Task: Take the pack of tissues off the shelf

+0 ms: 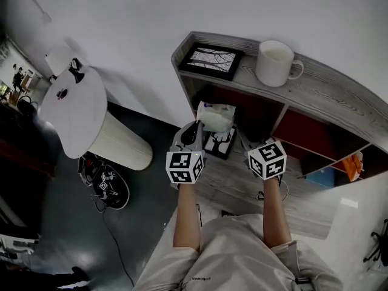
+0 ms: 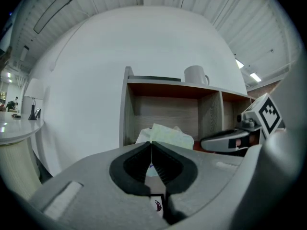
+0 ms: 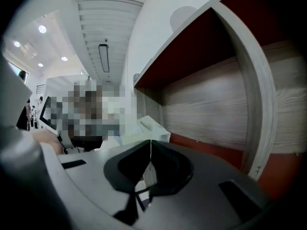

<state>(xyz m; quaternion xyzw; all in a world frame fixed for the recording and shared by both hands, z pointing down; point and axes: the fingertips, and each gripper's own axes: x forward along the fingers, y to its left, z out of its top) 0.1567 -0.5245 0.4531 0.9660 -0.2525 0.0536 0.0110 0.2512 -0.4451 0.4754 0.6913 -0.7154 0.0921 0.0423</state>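
Currently the left gripper (image 2: 151, 143) is holding its jaws pressed together. The tips appear to be pinching only a thin fold at the near edge of the pack of tissues (image 2: 165, 135). The pack is sitting at twelve o'clock from the jaws, at the mouth of the left compartment of the shelf (image 1: 321, 85). The right gripper (image 3: 151, 154) is hovering at three o'clock of the left one. Its jaws are closed on nothing, so it is giving the pack no support.

Risk 1: the pinch is probably bearing on soft wrapper or a loose tissue, not on the body of the pack. A quick pull may tear the fold free or draw out a single sheet, leaving the pack behind.

Risk 2: a small deer picture frame (image 1: 220, 144) is lying just in front of the pack, at six o'clock of it. A low, dragging withdrawal may sweep that frame off the ledge.

Risk 3: the top board is lying close above the compartment and is carrying a white mug (image 1: 276, 63) at one o'clock. A steep lift may knock the board and jolt the mug.
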